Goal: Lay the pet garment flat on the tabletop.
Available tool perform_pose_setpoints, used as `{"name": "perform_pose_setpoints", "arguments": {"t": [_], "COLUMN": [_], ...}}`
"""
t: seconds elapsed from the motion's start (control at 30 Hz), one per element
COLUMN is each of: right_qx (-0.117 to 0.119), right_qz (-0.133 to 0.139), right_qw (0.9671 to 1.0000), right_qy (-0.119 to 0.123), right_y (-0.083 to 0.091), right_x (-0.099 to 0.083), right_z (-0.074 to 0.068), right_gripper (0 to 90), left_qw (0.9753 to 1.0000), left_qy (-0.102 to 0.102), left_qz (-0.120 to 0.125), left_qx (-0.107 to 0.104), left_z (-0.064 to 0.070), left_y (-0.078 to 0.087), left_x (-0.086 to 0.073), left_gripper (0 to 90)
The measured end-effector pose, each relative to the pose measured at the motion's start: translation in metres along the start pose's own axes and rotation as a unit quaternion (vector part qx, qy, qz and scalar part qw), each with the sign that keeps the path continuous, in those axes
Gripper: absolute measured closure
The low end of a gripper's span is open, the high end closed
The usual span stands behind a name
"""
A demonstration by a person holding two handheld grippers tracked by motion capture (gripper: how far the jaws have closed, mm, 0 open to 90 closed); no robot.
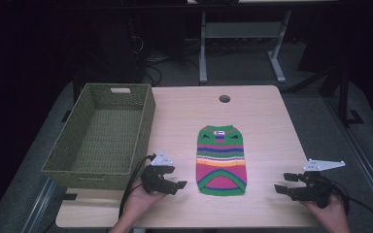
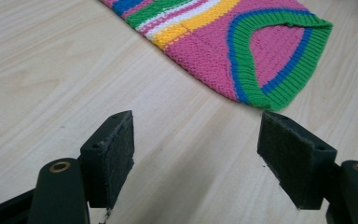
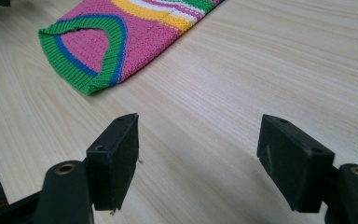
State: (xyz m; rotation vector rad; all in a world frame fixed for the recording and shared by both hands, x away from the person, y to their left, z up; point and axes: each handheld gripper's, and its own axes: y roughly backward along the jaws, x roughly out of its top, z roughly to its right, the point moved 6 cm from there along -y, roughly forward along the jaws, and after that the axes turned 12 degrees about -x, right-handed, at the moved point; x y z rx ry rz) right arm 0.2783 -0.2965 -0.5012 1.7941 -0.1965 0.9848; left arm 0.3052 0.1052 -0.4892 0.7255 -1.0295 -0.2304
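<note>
A small knitted striped sweater [image 1: 221, 160], pink with green, blue, yellow and white bands, lies flat in the middle of the wooden table [image 1: 262, 121], its green hem toward the person. My left gripper [image 1: 180, 185] rests low just left of the hem, open and holding nothing. My right gripper [image 1: 279, 189] is near the front right, also open and holding nothing, a short way from the hem. In the left gripper view the sweater [image 2: 242, 42] lies ahead of the spread jaws of my left gripper [image 2: 196, 154]. In the right gripper view the sweater [image 3: 121, 42] is up left of my right gripper [image 3: 198, 156].
A green woven basket [image 1: 145, 121] stands on the table's left side, with nothing inside. A round cable hole [image 1: 224, 98] sits near the table's far edge. Beyond the table are a dark floor and metal stand legs [image 1: 203, 53].
</note>
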Motion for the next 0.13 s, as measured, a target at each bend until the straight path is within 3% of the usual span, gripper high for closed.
{"name": "perform_pose_setpoints", "arguments": {"t": [0.13], "right_qx": [-0.008], "right_qz": [0.014], "right_qw": [0.9999], "right_qy": [0.003], "right_y": [0.0025], "right_x": [-0.0041], "right_z": [-0.004], "right_gripper": [27.2], "left_qw": [1.0], "left_qy": [-0.008], "left_qz": [-0.001], "left_qx": [0.001], "left_z": [0.0044], "left_y": [-0.0014], "left_x": [-0.0034], "left_gripper": [26.7]}}
